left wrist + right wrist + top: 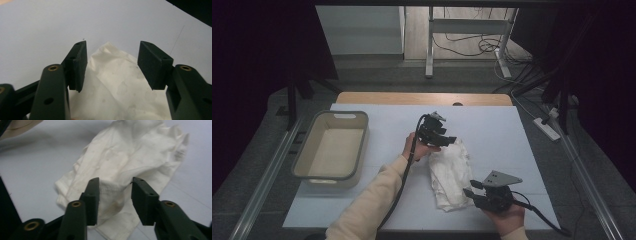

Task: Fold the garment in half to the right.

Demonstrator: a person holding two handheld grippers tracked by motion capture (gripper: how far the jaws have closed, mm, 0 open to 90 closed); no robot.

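— Counted? One white cloth (451, 173), one grey bin (332, 145) near the table's (492, 125) left edge.
— Cloth's lie? Mid-table, long axis toward the near edge.
— Claws? Left gripper (443, 134) and right gripper (472, 192) both parted, gripping nothing.

Count on the table (512, 130), one table in all: one white cloth (451, 175), crumpled, a single piece; one beige plastic bin (332, 145), rectangular, nothing in it. Claws: two, the left claw (451, 140) at the cloth's far edge, the right claw (468, 191) at its near edge, each with two black jaws standing apart. Hands: two, one per claw. Cables: two, one trailing from each claw. Grey three-cornered plate (501, 178): one, on the right claw
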